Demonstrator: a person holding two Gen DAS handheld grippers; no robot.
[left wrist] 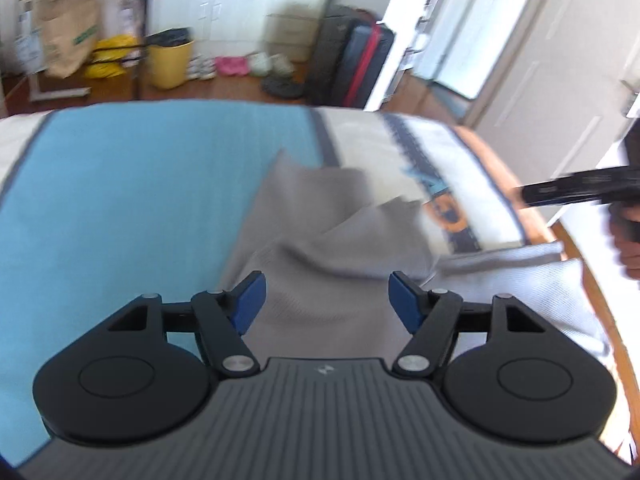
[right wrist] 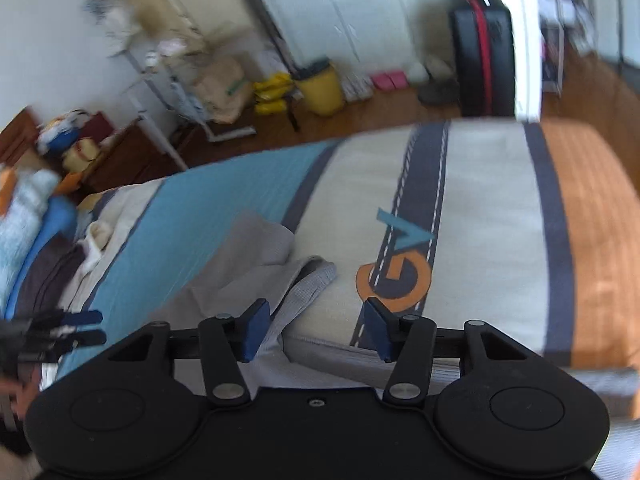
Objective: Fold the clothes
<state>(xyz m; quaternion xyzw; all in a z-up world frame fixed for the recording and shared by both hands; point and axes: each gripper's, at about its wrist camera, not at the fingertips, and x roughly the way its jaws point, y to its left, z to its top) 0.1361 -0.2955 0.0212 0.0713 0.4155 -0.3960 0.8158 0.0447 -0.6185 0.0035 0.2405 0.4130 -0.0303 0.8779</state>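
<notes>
- We work over a bed with a striped blue, cream and orange cover (right wrist: pixel 480 208) in a bedroom with a wooden floor; a yellow plastic bin (left wrist: pixel 170 62) stands at eleven o'clock in the left wrist view.
- Our crumpled grey knit garment (left wrist: pixel 332 248) lies on the cover, spreading from the centre toward three o'clock.
- Our left gripper (left wrist: pixel 326 300) hangs above the garment, its blue-padded fingers spread wide and holding nothing.
- Our right gripper (right wrist: pixel 316 326) hovers over the garment's pale ribbed edge (right wrist: pixel 316 280), fingers likewise apart and empty.
- A pile of folded clothes (right wrist: pixel 36 240) sits at nine o'clock in the right wrist view.
</notes>
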